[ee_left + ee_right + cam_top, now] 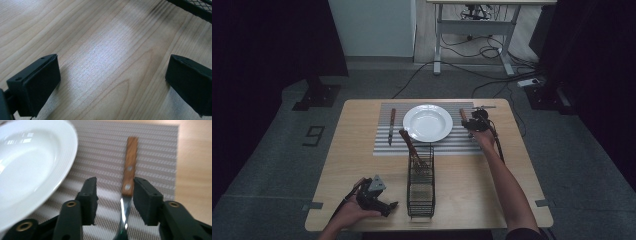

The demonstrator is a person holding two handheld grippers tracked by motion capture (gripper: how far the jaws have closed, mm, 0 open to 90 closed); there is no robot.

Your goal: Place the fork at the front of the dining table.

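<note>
A wooden-handled utensil (130, 167) with a metal blade lies on the striped placemat (155, 152), right of the white plate (70, 152). My right gripper (115, 182) stands open over it; the handle's lower end sits between the jaws, close against the right one. From above, that right gripper (477, 122) is at the plate's (412, 131) right side with the utensil's handle (463, 115) poking out behind it. My left gripper (387, 205) rests open on the table near the front edge, with bare wood between its jaws (113, 67).
A black wire basket (421, 185) stands mid-table, just right of the left gripper, with a wooden-handled utensil (409, 142) leaning out of it. A knife (391, 127) lies on the placemat (384, 147) left of the plate. The basket's corner (192, 7) shows ahead of the left jaws.
</note>
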